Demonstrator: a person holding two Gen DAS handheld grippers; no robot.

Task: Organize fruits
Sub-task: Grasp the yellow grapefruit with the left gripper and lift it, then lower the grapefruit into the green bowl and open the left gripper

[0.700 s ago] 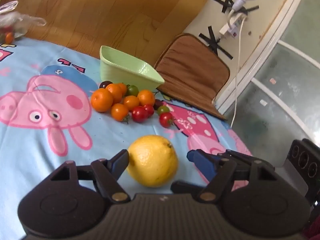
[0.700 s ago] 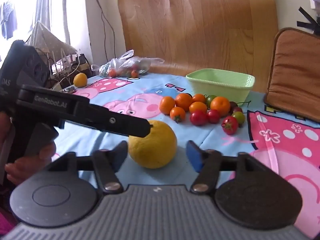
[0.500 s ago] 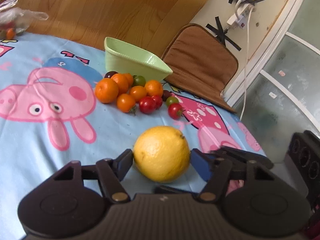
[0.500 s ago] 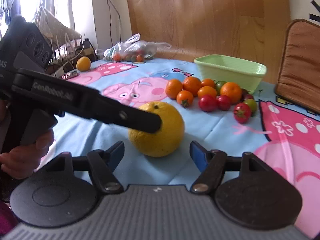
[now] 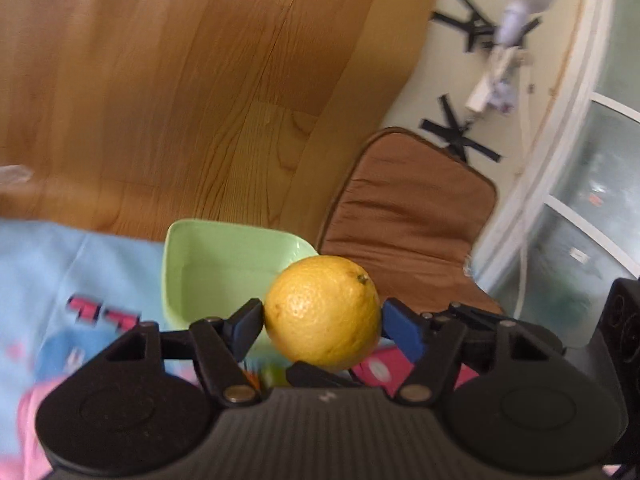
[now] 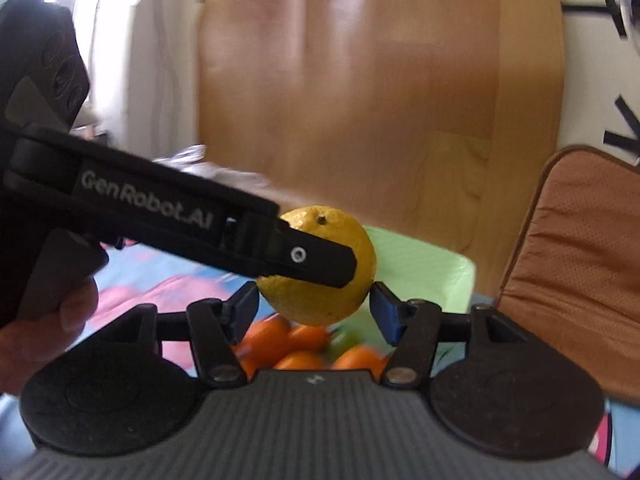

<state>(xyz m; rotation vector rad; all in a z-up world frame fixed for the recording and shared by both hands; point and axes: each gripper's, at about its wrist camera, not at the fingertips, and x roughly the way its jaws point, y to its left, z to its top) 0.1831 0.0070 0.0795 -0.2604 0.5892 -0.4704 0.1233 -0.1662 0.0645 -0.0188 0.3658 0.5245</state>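
**Big yellow fruit in the air, bowl empty**

Both my left tongs (image 5: pixel 322 322) and right tongs (image 6: pixel 312 306) are clamped on the yellow fruit (image 5: pixel 323 313), lifted clear of the tablecloth (image 5: pixel 60 264) before the green bowl (image 5: pixel 224 264). Nothing is in the bowl yet; the small oranges (image 6: pixel 296 344) wait on the cloth below

A brown cushion (image 5: pixel 404 216) leans against the wood panel (image 5: pixel 180 80); black tape crosses (image 5: pixel 460 136) mark the wall beside the cushion.
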